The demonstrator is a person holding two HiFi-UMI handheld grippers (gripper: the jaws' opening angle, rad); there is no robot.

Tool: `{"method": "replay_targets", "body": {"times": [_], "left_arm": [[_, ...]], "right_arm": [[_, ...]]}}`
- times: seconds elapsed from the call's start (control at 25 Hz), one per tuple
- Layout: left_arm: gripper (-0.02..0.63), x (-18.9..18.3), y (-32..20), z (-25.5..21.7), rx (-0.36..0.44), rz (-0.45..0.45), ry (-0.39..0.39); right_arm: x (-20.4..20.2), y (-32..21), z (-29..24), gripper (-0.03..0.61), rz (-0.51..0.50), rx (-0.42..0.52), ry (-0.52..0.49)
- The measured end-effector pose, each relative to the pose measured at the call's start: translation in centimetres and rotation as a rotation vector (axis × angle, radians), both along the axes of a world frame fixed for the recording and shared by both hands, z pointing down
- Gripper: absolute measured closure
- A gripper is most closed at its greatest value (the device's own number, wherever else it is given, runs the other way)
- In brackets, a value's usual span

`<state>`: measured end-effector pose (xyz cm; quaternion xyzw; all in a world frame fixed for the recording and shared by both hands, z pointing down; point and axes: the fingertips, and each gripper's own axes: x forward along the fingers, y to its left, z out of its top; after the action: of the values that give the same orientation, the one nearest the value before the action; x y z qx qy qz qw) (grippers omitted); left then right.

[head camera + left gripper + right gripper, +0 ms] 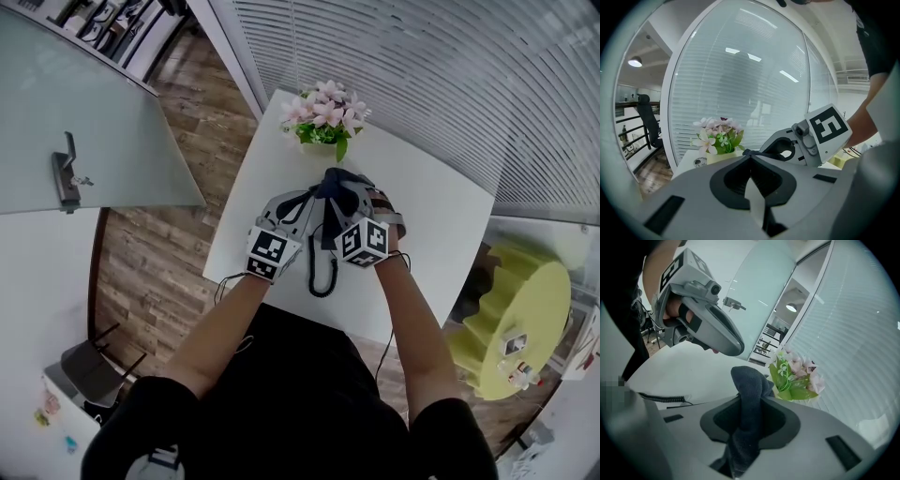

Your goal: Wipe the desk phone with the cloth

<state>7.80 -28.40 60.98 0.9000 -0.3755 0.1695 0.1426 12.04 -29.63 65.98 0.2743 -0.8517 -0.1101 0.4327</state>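
While our right tool (751, 414) clenched the dark cloth (749, 379) for wiping above the worktop (442, 217), our left tool (753, 186) hovered alongside, jaws together.

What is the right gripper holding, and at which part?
The right gripper holds the dark cloth, pinched along a bunched-up fold that sticks out past the jaws.

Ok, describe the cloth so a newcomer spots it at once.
Start at the white table, then find the pot of pink flowers at its far edge. Just in front of that, the cloth is the dark, soft strip pinched in the right hand-held gripper: rumpled fabric, unlike the thin coiled cord nearby.
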Motion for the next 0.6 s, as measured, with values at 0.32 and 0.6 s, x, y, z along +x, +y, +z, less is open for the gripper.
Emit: {"method": "replay_targets", "body": {"times": [0.32,0.6], "left_arm": [[0.604,0.1,0.9,0.5,-0.010,-0.002,0.011],[0.604,0.2,2.1,1.0,-0.018,0.000,-0.001]], "right_arm": [[0.1,1.2,0.6,0.465,0.005,-0.010,-0.009],[0.3,2.4,1.2,0.465,0.006,-0.026,-0.008]]}}
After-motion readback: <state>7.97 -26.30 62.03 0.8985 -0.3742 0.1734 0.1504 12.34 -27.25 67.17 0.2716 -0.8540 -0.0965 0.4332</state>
